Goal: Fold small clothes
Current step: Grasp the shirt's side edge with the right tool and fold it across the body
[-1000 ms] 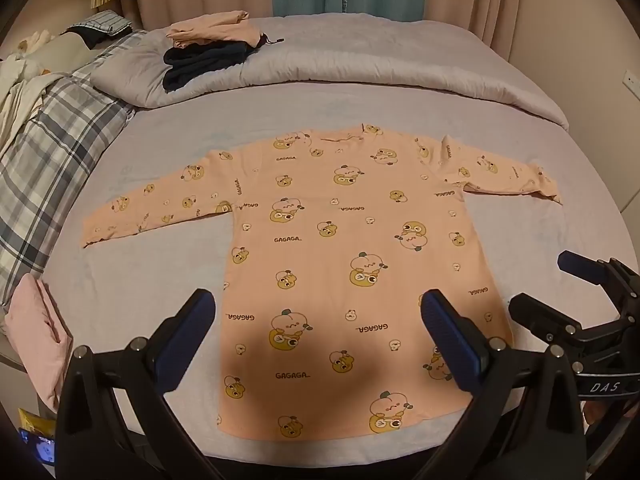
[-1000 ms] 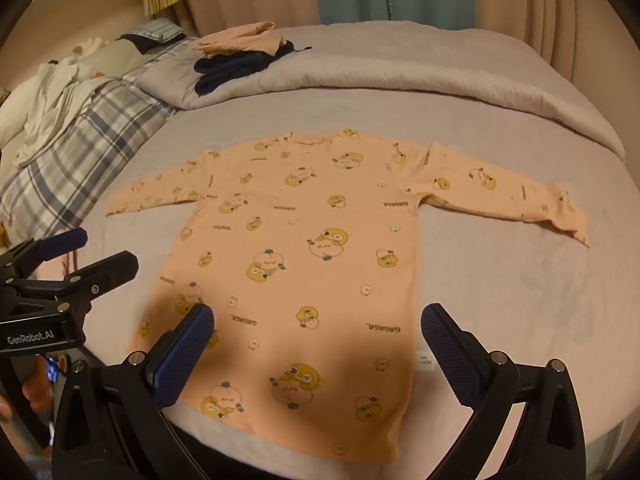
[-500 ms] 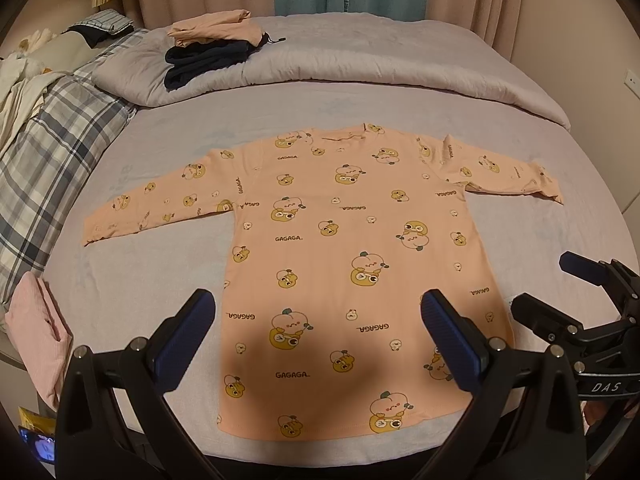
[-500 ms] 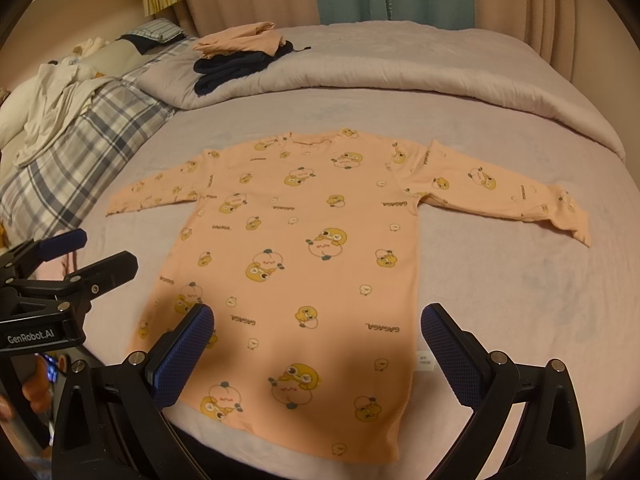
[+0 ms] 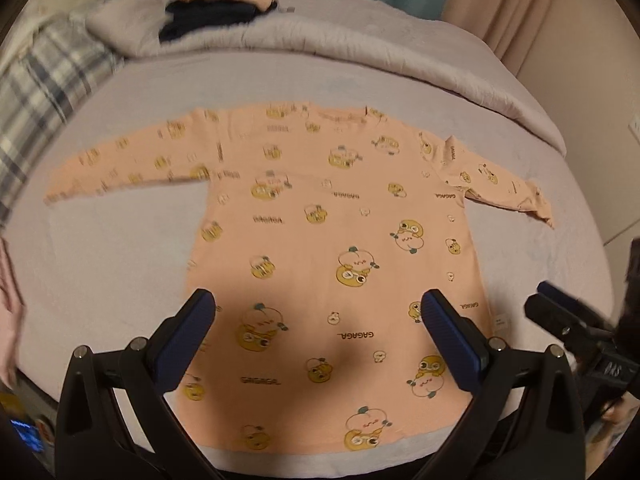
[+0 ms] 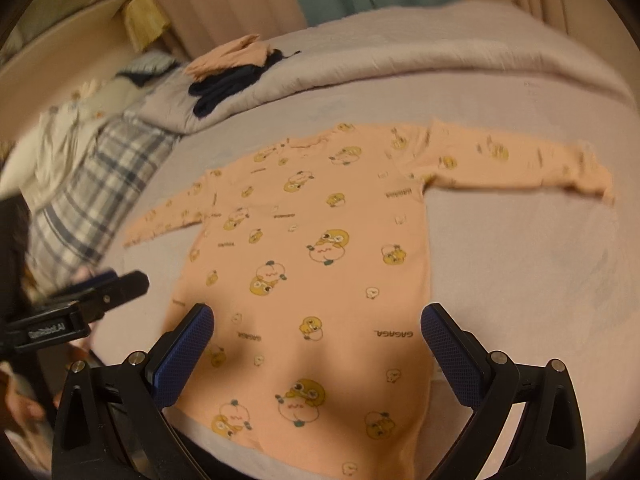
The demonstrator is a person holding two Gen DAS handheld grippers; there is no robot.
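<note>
Motion blur smears the shirt's left sleeve [image 5: 120, 166] and plaid blanket [image 5: 36, 92].

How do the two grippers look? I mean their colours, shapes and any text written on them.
Both match. The left gripper and right gripper each have a black angular frame with silver screws and two long fingers faced with dark blue textured pads. White lettering marks the bodies: "DAS" shows on the right one, and blurred text, unreadable here, on the left one. No cables or sleeves are visible.
</note>
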